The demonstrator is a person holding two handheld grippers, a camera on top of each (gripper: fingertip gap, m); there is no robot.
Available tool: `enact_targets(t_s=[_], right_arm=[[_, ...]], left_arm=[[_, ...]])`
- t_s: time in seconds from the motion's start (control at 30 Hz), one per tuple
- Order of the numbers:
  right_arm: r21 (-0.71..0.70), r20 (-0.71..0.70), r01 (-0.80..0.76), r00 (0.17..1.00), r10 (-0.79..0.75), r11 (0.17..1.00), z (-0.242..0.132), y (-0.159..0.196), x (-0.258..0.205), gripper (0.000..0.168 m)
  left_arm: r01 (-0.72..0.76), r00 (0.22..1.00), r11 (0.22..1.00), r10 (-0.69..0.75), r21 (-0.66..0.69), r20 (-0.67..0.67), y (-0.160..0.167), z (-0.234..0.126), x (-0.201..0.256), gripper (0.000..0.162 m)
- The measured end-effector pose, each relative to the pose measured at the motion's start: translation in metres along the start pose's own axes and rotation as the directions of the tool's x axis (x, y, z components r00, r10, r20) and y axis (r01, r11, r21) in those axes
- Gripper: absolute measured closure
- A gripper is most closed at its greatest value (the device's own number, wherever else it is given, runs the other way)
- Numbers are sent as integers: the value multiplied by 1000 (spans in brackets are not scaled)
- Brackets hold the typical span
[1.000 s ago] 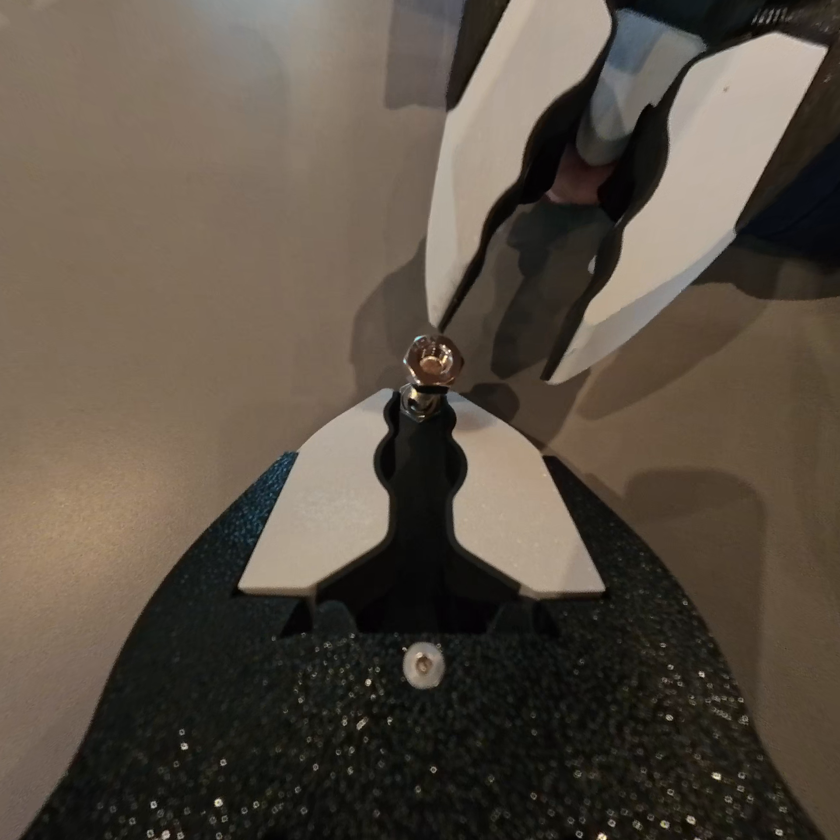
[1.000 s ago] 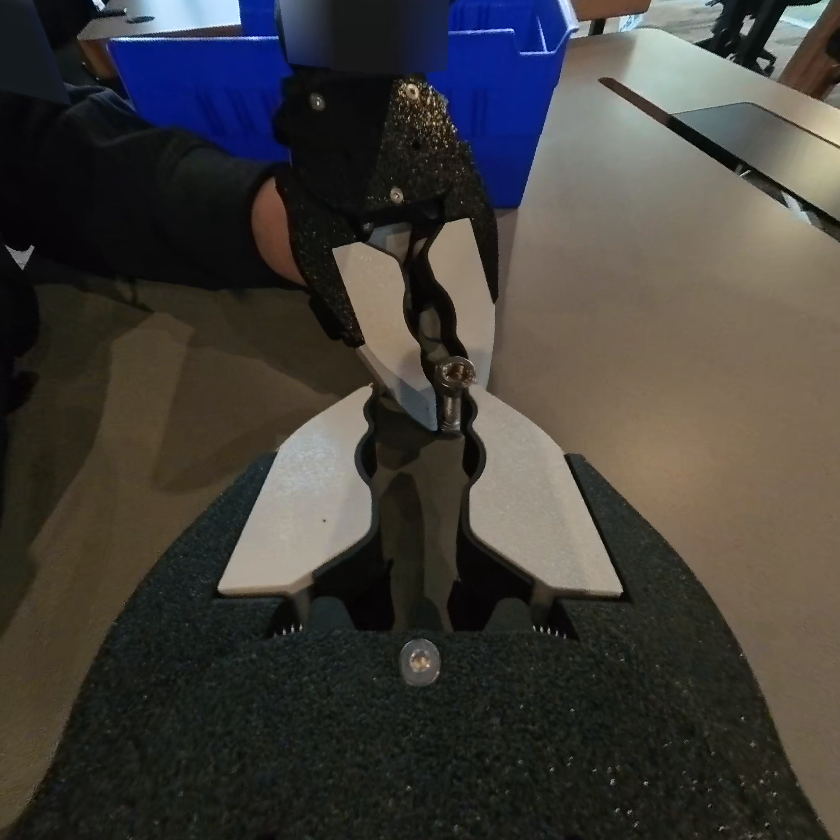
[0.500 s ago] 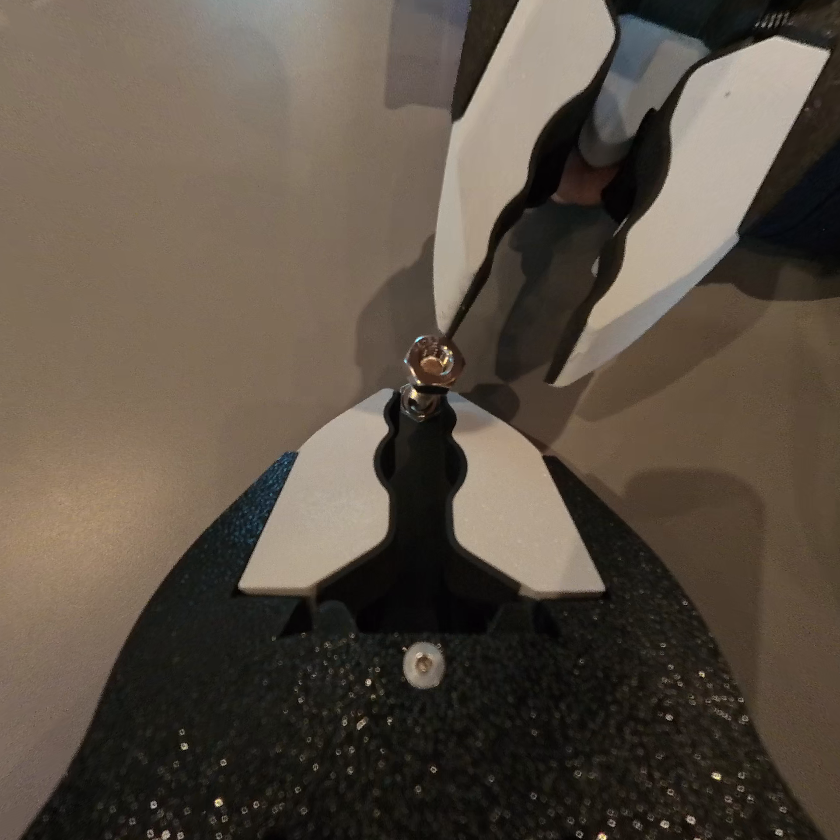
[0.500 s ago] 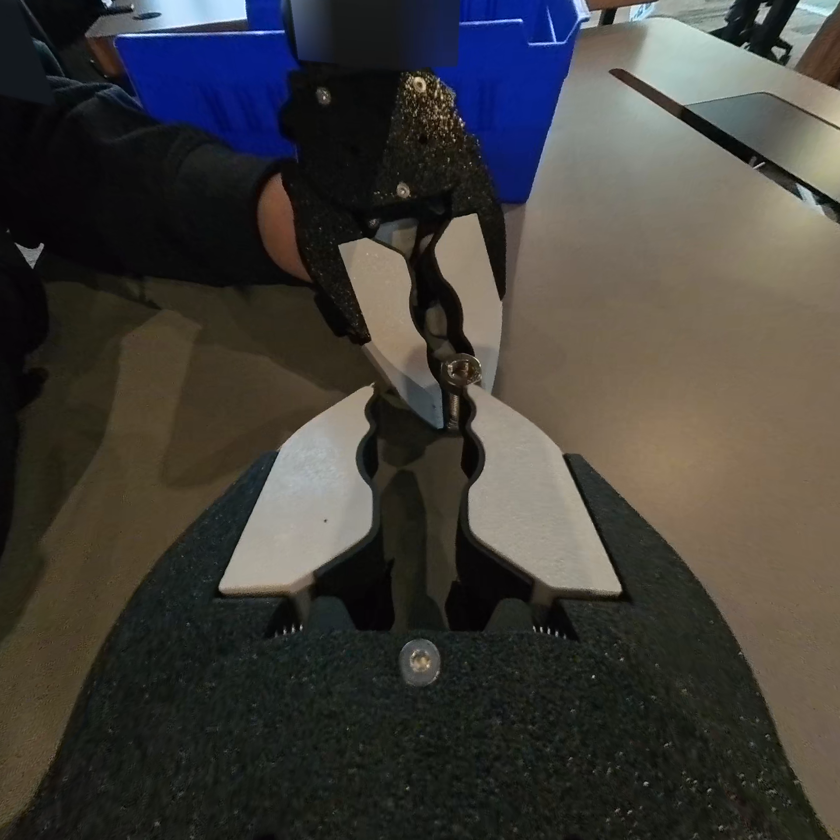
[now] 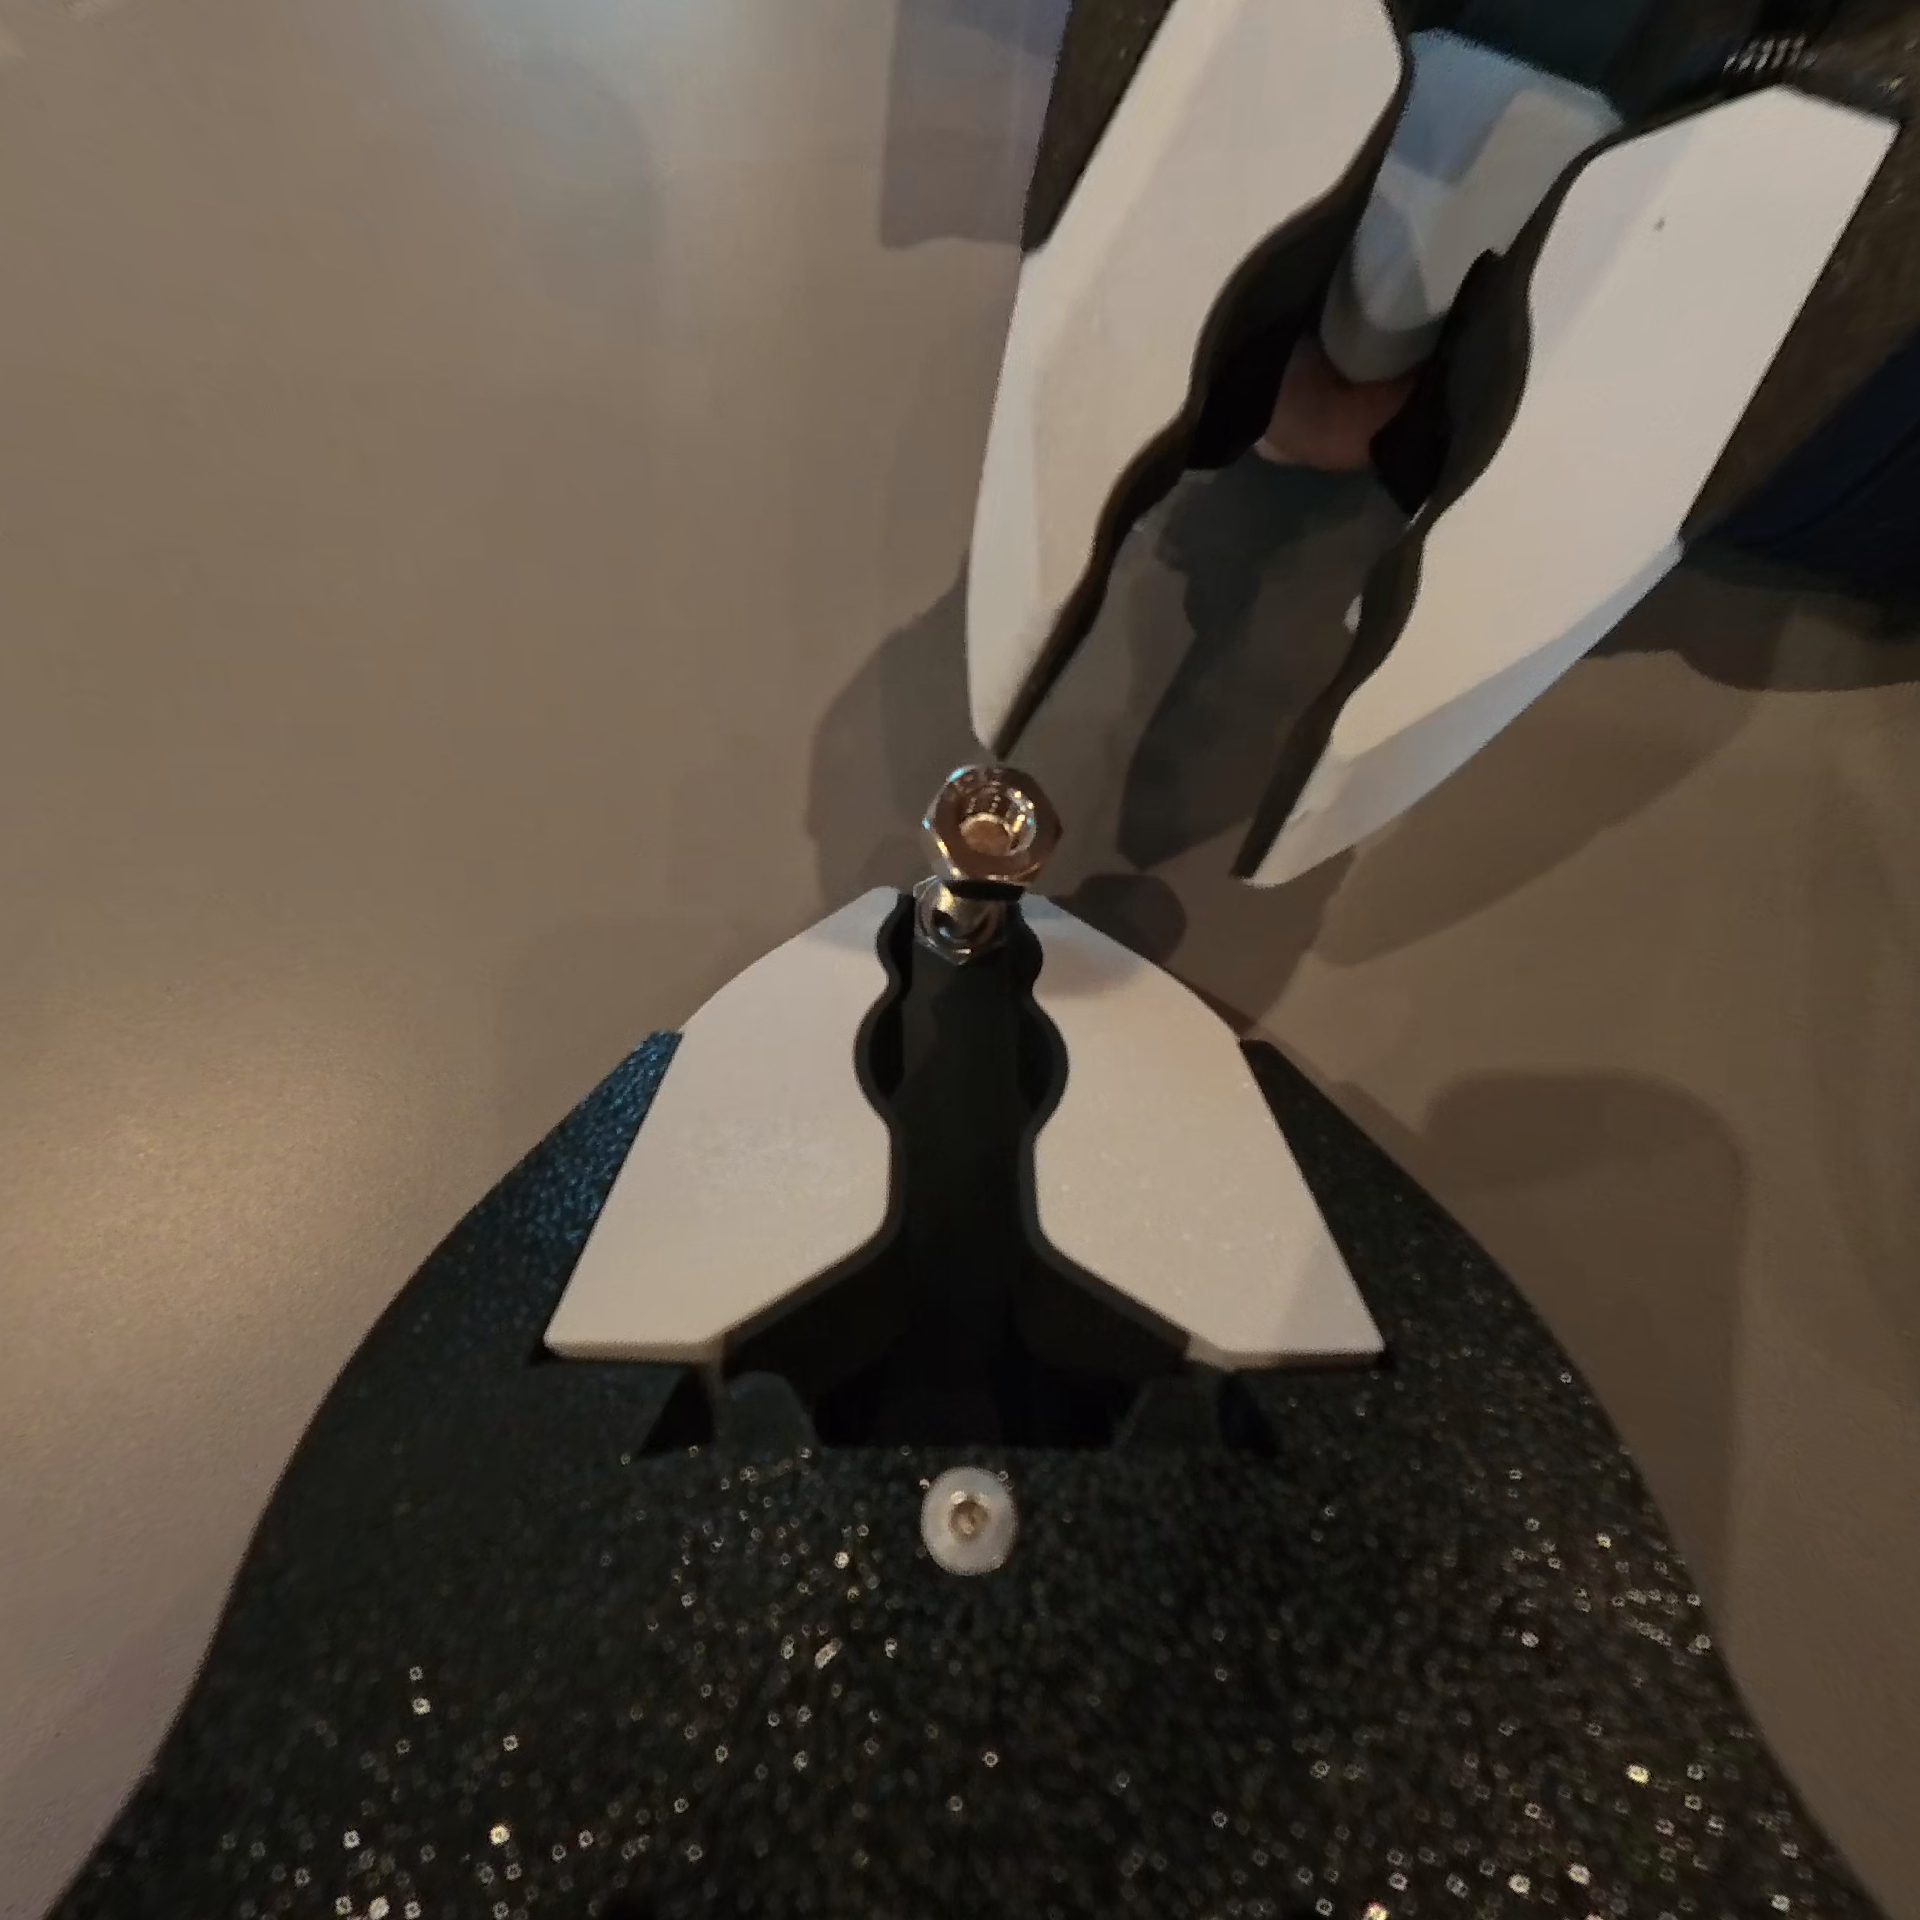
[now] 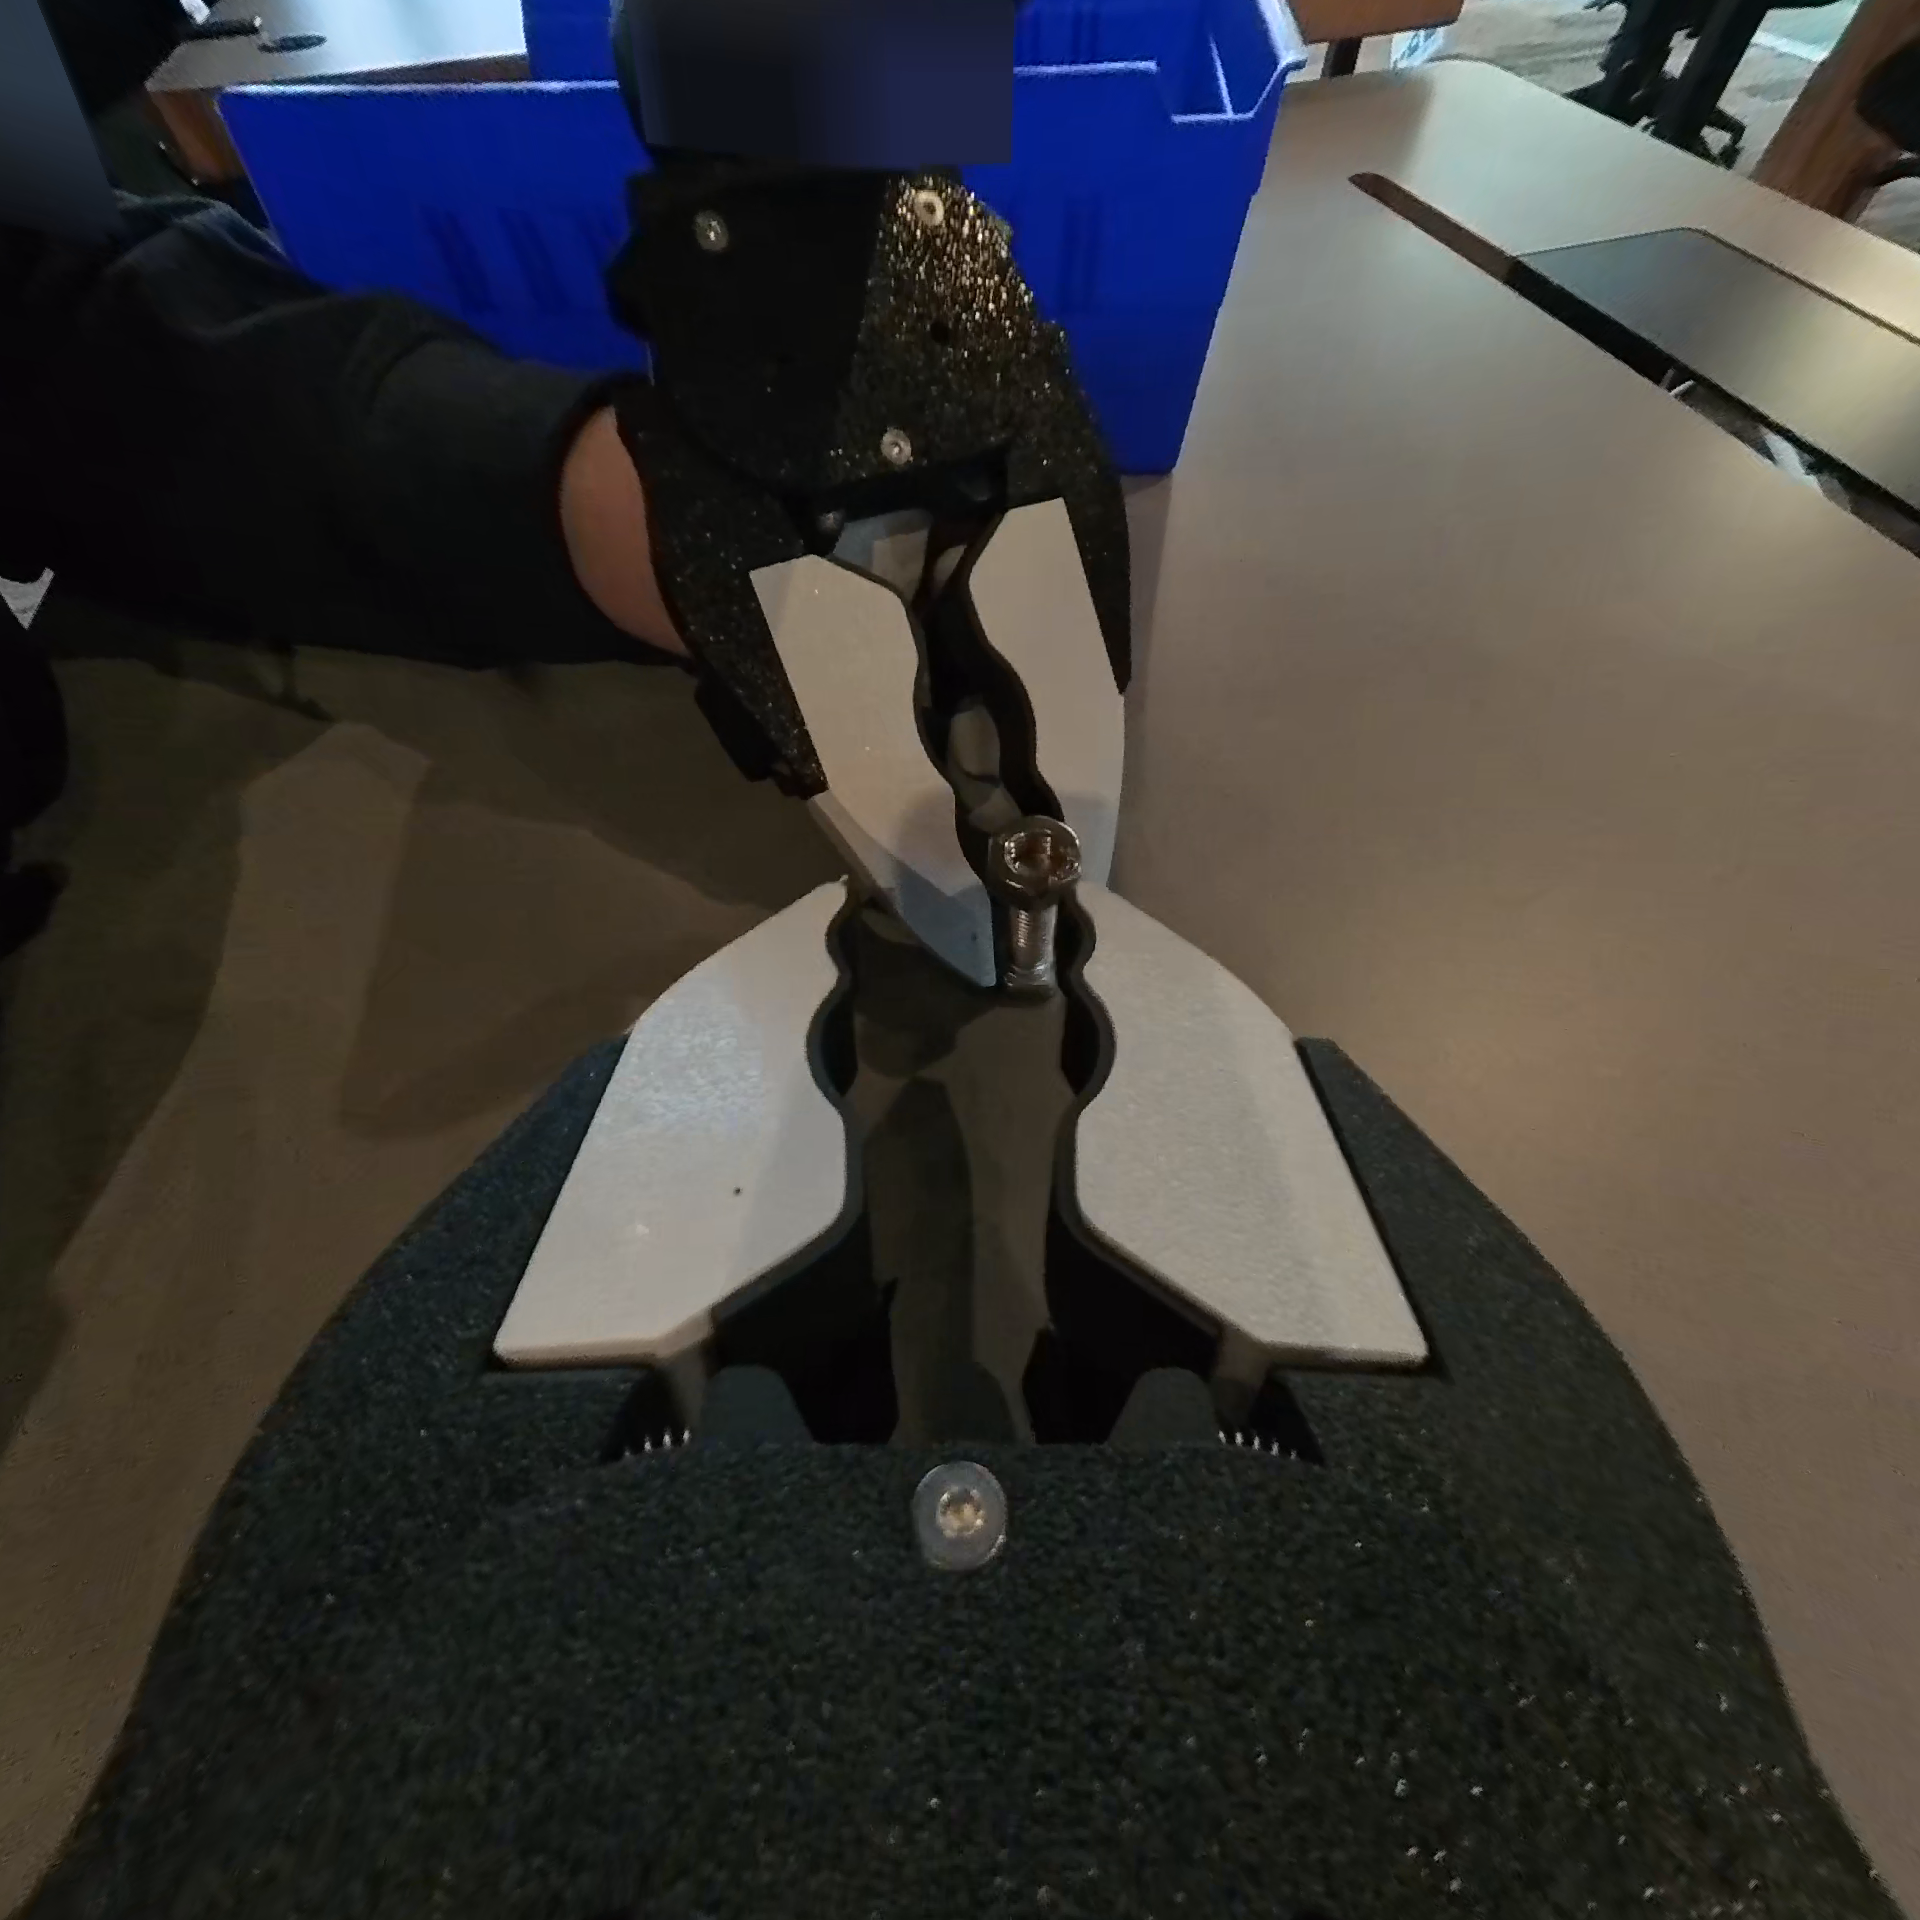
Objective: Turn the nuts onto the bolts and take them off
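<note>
The bolt (image 5: 961, 914) is clamped at the tips of the left gripper (image 5: 961, 935), hex nut (image 5: 990, 831) threaded on its end — the right gripper (image 5: 1122, 800), jaws parted and empty, is held just beside the nut.

Wrist cameras face each other (close), sharing bolt (image 5: 971, 914).

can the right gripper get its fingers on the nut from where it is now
Probably yes. The right gripper is open, its fingertips beside the nut, which sticks out clear beyond the left gripper holding the bolt. Nothing lies between.
</note>
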State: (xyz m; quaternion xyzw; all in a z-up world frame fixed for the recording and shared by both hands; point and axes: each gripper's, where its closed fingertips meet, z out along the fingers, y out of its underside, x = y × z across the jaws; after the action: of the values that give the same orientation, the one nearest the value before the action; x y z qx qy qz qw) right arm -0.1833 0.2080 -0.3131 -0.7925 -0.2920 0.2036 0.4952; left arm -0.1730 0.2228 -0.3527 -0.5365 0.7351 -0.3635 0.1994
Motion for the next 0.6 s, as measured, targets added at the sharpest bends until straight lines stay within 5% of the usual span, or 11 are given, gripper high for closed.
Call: enact_targets(t_s=[0.6], right_arm=[[34, 59, 30, 998, -32, 999, 8, -9, -3, 131]], left_arm=[[1, 1000, 1000, -1, 0, -1, 0, 0, 0, 145]])
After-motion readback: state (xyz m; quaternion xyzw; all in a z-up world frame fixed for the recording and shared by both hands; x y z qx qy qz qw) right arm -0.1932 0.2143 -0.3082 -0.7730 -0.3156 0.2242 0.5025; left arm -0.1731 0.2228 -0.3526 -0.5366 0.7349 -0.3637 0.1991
